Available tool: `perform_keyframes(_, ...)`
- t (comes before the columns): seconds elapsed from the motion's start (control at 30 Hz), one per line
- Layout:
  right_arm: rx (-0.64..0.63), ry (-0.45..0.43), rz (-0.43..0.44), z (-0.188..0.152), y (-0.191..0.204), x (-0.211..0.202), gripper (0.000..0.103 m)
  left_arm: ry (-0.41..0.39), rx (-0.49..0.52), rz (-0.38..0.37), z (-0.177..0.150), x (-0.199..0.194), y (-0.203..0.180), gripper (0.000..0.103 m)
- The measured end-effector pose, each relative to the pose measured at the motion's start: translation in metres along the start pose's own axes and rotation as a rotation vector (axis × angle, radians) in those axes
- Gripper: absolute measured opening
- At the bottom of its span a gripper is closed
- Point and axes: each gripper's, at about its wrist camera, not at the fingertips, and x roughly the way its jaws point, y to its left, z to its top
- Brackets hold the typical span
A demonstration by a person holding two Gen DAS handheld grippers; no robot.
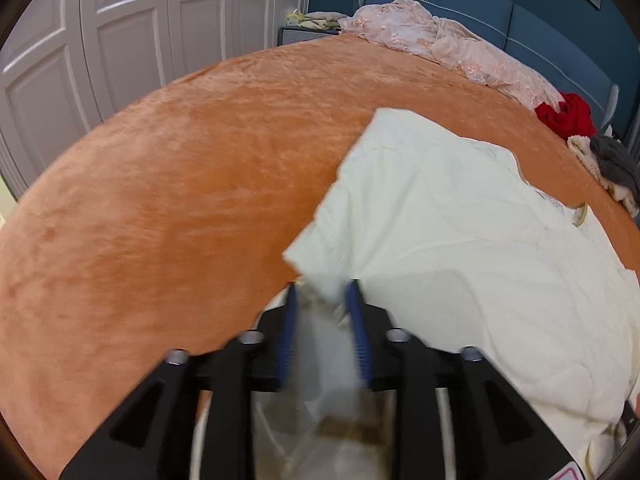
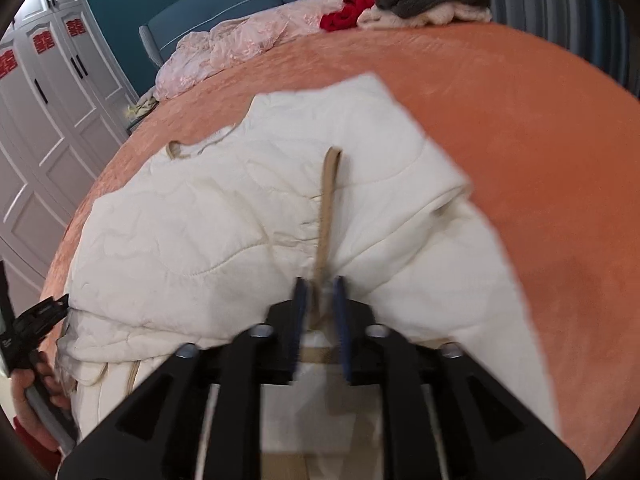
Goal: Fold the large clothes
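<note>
both claws part-open with cloth between, left claw [image 1: 323, 294], right claw [image 2: 320, 292], cream quilted coat [image 2: 248, 216] rumpled, half-folded

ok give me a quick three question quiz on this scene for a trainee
1. True or false: the white coat lies on an orange bedspread.
2. What runs between the fingers of the right gripper? A) a sock B) a tan strap C) a towel
3. Fill in: the red cloth lies by the ___ headboard.
Key: 1 true; 2 B; 3 blue.
</note>
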Motion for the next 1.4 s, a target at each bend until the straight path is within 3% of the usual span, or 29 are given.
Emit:
perform_keyframes(0.07,-0.012,-0.037,-0.005,0.003,0.0,-0.016,0.035,-0.012,0.014,-0.033,0.003,-0.018,0.01,0.039)
perform_keyframes(0.27,-0.094,-0.07,0.09,0.034,0.037,-0.032,0.035,-0.022,0.012,-0.087,0.037,-0.04,0.016,0.039)
perform_keyframes(0.4,-0.156,-0.07,0.202,0.068,0.084,-0.014,0.053,-0.035,0.027,-0.143,0.078,-0.035,-0.011,0.039)
perform_keyframes(0.53,-0.214,-0.021,0.332,0.108,0.145,0.033,0.054,-0.006,0.055,-0.184,0.112,-0.005,-0.044,0.039)
perform_keyframes(0.7,-0.295,0.036,0.356,0.143,0.205,0.108,0.054,0.028,0.053,-0.194,0.143,0.048,-0.076,0.039)
perform_keyframes(0.97,-0.246,0.172,0.341,0.173,0.236,0.216,0.054,0.096,0.01,-0.193,0.153,0.129,-0.085,0.039)
perform_keyframes(1.03,-0.243,0.233,0.364,0.17,0.241,0.234,0.049,0.098,0.007,-0.19,0.146,0.139,-0.085,0.039)
perform_keyframes(1.07,-0.259,0.267,0.382,0.165,0.244,0.241,0.039,0.09,0.011,-0.185,0.141,0.142,-0.086,0.039)
perform_keyframes(1.1,-0.276,0.278,0.388,0.161,0.246,0.245,0.021,0.081,0.019,-0.178,0.138,0.143,-0.086,0.039)
perform_keyframes(1.17,-0.317,0.243,0.39,0.152,0.247,0.24,0.005,0.051,0.048,-0.156,0.132,0.144,-0.09,0.039)
perform_keyframes(1.27,-0.266,0.171,0.407,0.156,0.233,0.231,0.001,0.022,0.082,-0.124,0.127,0.145,-0.095,0.039)
perform_keyframes(1.4,-0.273,0.168,0.329,0.147,0.229,0.242,0.001,-0.002,0.094,-0.114,0.122,0.147,-0.095,0.04)
